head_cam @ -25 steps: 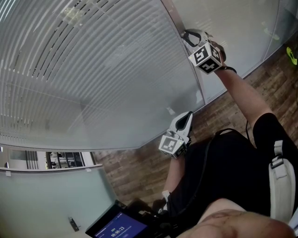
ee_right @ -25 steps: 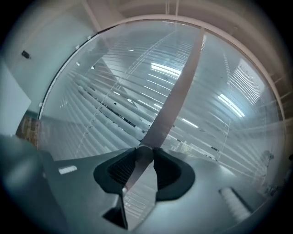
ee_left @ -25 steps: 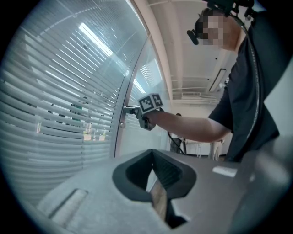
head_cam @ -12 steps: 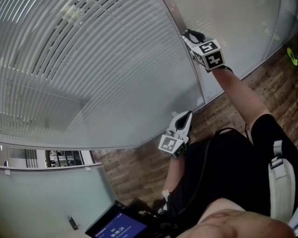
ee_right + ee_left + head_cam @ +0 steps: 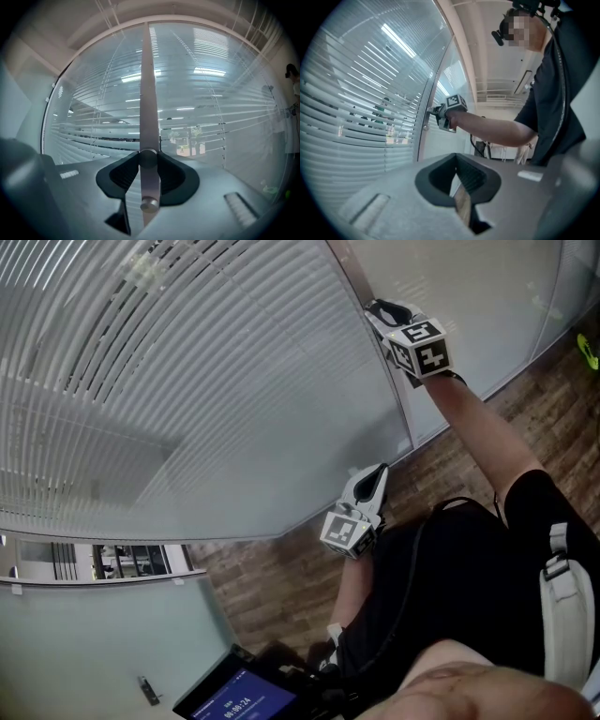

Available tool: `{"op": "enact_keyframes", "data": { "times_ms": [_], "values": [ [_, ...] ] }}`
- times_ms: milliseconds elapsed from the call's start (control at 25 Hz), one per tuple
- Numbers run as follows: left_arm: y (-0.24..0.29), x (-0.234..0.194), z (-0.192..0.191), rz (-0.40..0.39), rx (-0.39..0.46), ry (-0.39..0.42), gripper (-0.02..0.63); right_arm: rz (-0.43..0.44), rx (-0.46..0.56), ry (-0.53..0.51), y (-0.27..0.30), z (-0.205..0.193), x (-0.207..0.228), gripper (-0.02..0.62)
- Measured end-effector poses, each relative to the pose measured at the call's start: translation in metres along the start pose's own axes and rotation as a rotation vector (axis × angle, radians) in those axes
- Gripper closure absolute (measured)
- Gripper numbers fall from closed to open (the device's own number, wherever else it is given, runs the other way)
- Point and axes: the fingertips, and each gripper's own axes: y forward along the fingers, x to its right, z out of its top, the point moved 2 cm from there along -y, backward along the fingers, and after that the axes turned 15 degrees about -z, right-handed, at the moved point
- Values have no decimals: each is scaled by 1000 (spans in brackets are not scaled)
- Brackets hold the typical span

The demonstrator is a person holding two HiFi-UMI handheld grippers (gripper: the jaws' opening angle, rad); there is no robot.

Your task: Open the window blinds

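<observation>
My right claw gripped the round knob beside the blinds. My left claw sat closed, empty.

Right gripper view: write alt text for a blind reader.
The right gripper is clamped on a round knob on a vertical metal frame strip. On both sides, horizontal blinds behind glass are tilted partly open.

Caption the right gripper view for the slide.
Right gripper shut on a round knob on the frame strip, slatted blinds behind the glass.
</observation>
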Motion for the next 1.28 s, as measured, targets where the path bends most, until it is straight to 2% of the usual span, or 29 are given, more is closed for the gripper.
{"op": "enact_keyframes", "data": {
  "times_ms": [240,440,760,1000,1120,1280],
  "values": [
    [-1,-2,-4,-1,9,15,604,-3,-2,7,1,-1,1,471],
    [-3,3,3,2,-12,-8,604,-6,-3,7,-1,0,2,471],
    [-10,-1,0,6,2,3,604,27,-12,0,0,0,2,462],
    [-10,4,7,0,-30,-40,604,53,18,-75,-21,-1,1,408],
    [-11,0,4,-5,-16,-24,604,98,56,-78,-37,-2,-3,419],
    [-4,8,8,-54,-40,-19,604,216,109,-21,-70,-5,-12,470]
  ]
}}
